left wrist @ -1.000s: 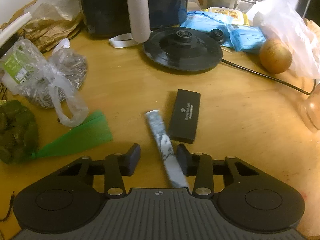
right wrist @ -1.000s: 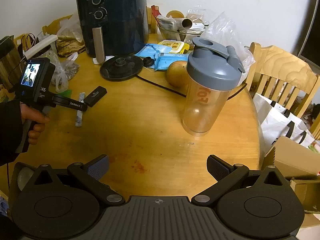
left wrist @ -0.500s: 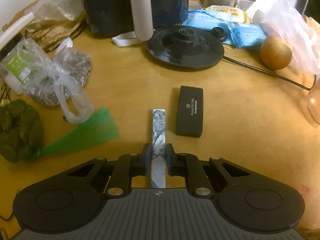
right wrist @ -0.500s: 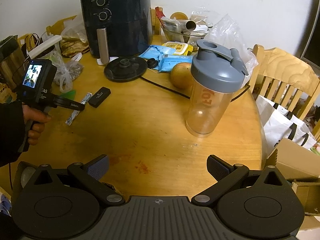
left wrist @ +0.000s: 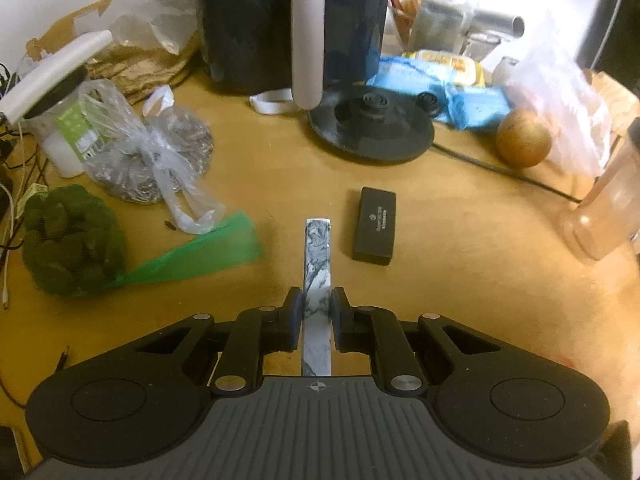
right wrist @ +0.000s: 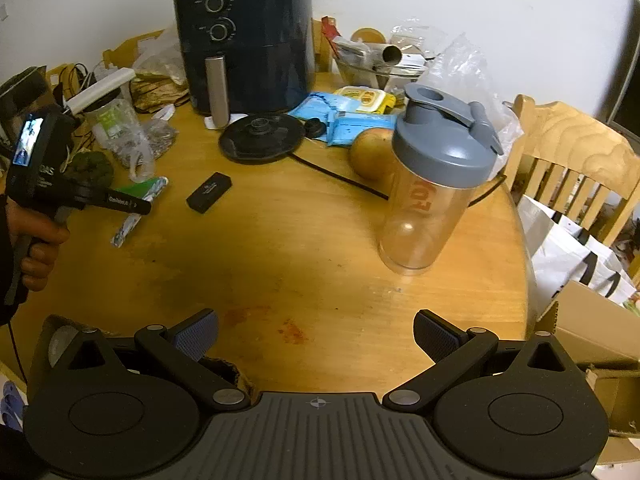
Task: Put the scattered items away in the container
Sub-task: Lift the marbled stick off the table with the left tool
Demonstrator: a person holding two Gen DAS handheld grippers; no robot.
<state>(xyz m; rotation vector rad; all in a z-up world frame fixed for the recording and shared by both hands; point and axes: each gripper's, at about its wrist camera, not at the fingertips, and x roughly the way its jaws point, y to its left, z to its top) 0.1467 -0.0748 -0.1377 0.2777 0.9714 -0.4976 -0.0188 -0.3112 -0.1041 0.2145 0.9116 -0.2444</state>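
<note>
My left gripper (left wrist: pixel 316 304) is shut on a long marbled grey-white sachet (left wrist: pixel 317 256), which sticks out forward above the wooden table (left wrist: pixel 460 280). In the right wrist view the same sachet (right wrist: pixel 130 226) hangs from that gripper (right wrist: pixel 140 210), held in a person's hand at the left. A black rectangular bar (left wrist: pixel 375 231) lies flat just right of the sachet; it shows as the bar (right wrist: pixel 209 192) in the right wrist view. A clear shaker bottle with a grey lid (right wrist: pixel 432 188) stands at the right. My right gripper (right wrist: pixel 316 334) is open over the table's front, holding nothing.
A dark air fryer (right wrist: pixel 248 40) and a black kettle base (right wrist: pixel 262 138) with its cord stand at the back. Plastic bags (left wrist: pixel 156 152), a green net bag (left wrist: pixel 68 240), blue packets (left wrist: pixel 440 84) and a round fruit (left wrist: pixel 523 139) crowd the far side. A chair (right wrist: pixel 568 168) and cardboard boxes (right wrist: pixel 592 332) stand right.
The left gripper's jaws closed on the sachet, straightened it in line with the fingers and lifted it off the table. The right gripper kept still.
</note>
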